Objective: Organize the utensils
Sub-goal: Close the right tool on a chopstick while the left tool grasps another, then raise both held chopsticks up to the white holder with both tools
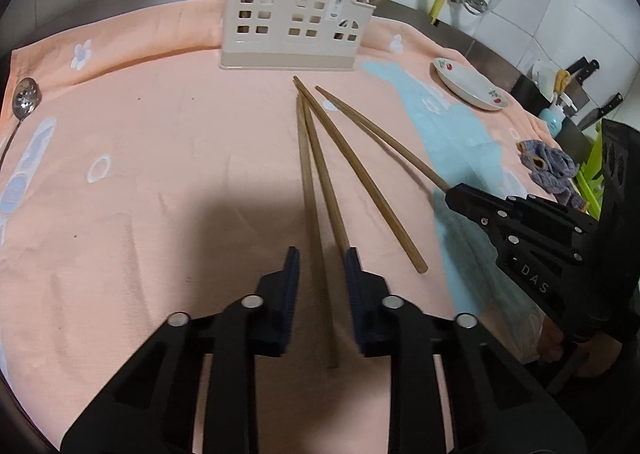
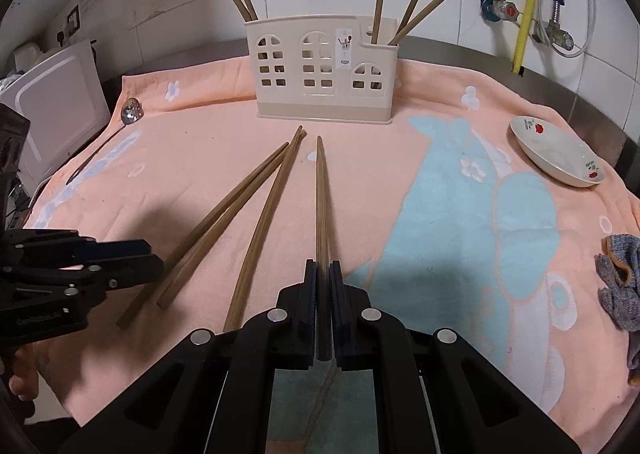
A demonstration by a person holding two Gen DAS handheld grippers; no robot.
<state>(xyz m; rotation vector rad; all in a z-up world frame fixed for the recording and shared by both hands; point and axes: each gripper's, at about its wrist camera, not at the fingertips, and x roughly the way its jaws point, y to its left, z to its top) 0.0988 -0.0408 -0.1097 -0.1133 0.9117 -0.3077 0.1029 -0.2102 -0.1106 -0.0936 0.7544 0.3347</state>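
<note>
A cream utensil holder (image 1: 292, 18) (image 2: 322, 70) stands at the back of the orange towel, with several wooden chopsticks upright in it. Three loose chopsticks (image 1: 320, 174) (image 2: 224, 214) lie on the towel in front of it. My left gripper (image 1: 322, 258) is open, its jaws on either side of the near ends of two of them, low over the towel. It also shows in the right wrist view (image 2: 156, 258). My right gripper (image 2: 323, 266) is shut on a fourth chopstick (image 2: 321, 194) that points at the holder. It also shows in the left wrist view (image 1: 452, 190).
A slotted metal spoon (image 1: 24, 98) (image 2: 130, 112) lies at the towel's left edge. A white floral dish (image 1: 470, 88) (image 2: 560, 152) sits at the right. A grey cloth (image 1: 548, 164) (image 2: 620, 286) lies farther right. Knives and a bottle (image 1: 556, 118) stand beyond it. A white appliance (image 2: 56, 102) stands left.
</note>
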